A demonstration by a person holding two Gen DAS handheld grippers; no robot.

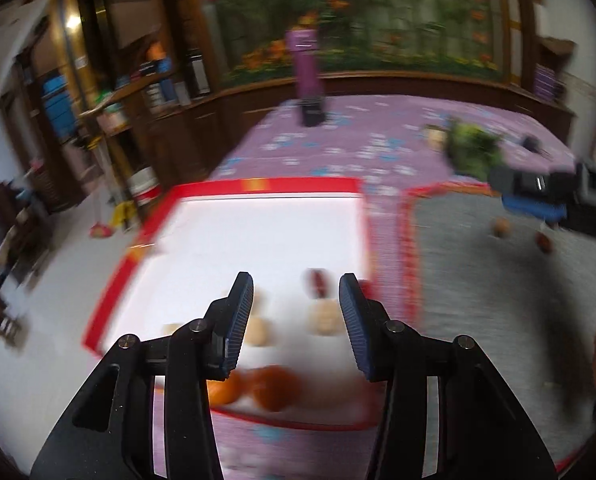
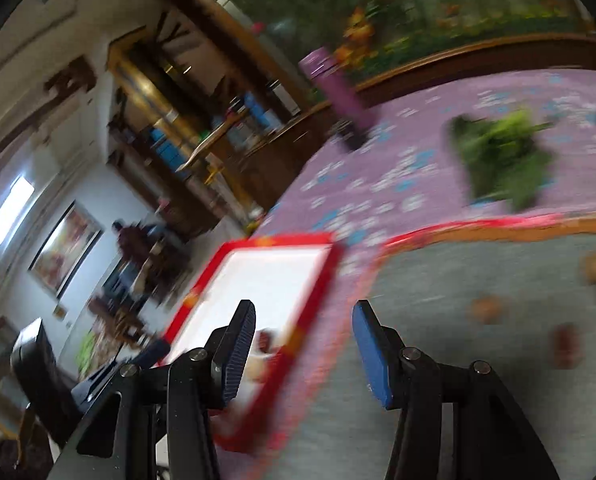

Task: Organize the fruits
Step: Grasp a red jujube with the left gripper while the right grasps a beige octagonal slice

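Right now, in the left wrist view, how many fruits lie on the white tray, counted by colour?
pale fruits: 3
dark red fruit: 1
orange-brown fruits: 2
Total: 6, though the blur makes the count uncertain.

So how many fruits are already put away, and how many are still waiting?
Several fruits already sit on the white tray; blur hides the exact count. Nothing is in hand: the left gripper and right gripper are both open and empty. At least three fruits still lie on the grey mat.
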